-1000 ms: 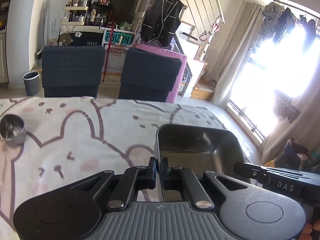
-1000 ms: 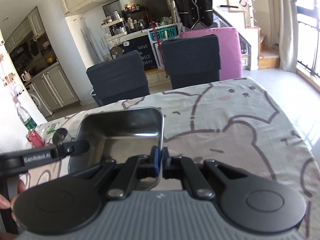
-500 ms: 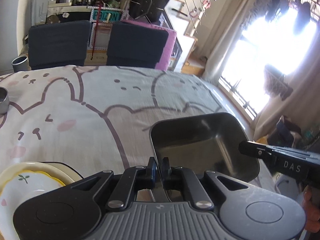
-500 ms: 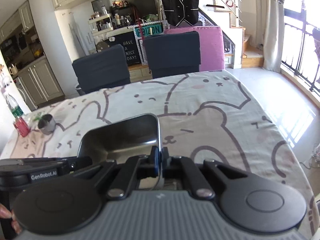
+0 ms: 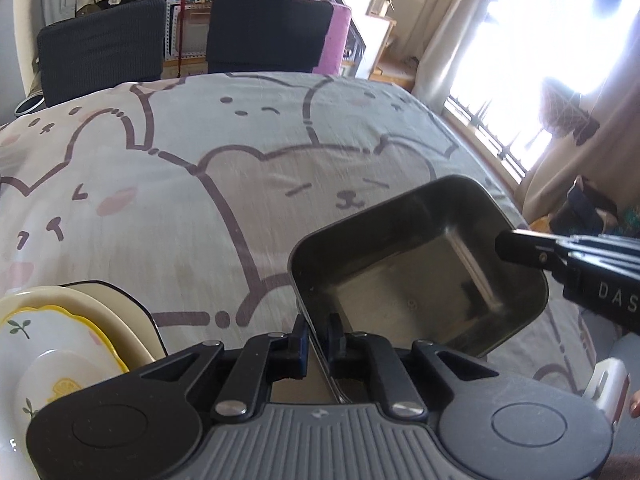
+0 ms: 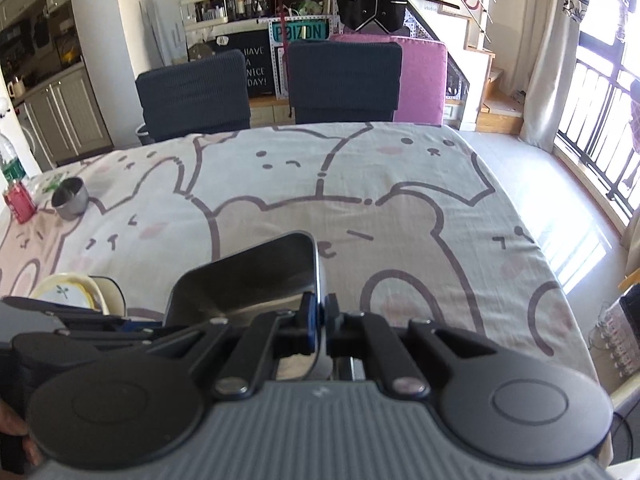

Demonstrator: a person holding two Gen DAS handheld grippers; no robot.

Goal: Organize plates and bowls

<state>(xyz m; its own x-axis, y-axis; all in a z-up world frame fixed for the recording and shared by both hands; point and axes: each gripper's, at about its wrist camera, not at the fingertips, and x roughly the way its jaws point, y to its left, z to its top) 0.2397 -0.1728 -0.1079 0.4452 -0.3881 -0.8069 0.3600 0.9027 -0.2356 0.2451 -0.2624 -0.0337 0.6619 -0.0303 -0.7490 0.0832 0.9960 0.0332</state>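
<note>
left tongs [image 5: 317,340]: the tray [image 5: 420,276] wall sits between the pads; they have just been easing apart a little, the left pad showing a slight gap, the right pad against the wall. right tongs [image 6: 319,322]: closed on the tray's opposite wall, pads pinching the thin rim.

tray: rectangular, metal, with rounded corners, carried between both tongs, 1 on each side. from the left wrist view it sits tilted, low over the surface [image 5: 240,184]; whether its base touches the cloth cannot be told. its inside appears bare and reflective.

plates [image 5: 60,344]: a stack at the lower left of the left wrist view, just beside the tray. a cream plate lies below, a white one with yellow edge and leaf print above, and a small white dish with a lemon print on top. the same stack shows at the left in the right wrist view, partly hidden behind the left tongs.

surface: covered with a grey cloth printed with bear outlines.

cup [image 6: 70,197]: small, metal, upright, well apart from the tray at the far left edge. a red can [image 6: 19,208] and a bottle [image 6: 9,160] stand just beside it.

2 dark chairs [image 6: 192,92] stand at the far side.
</note>
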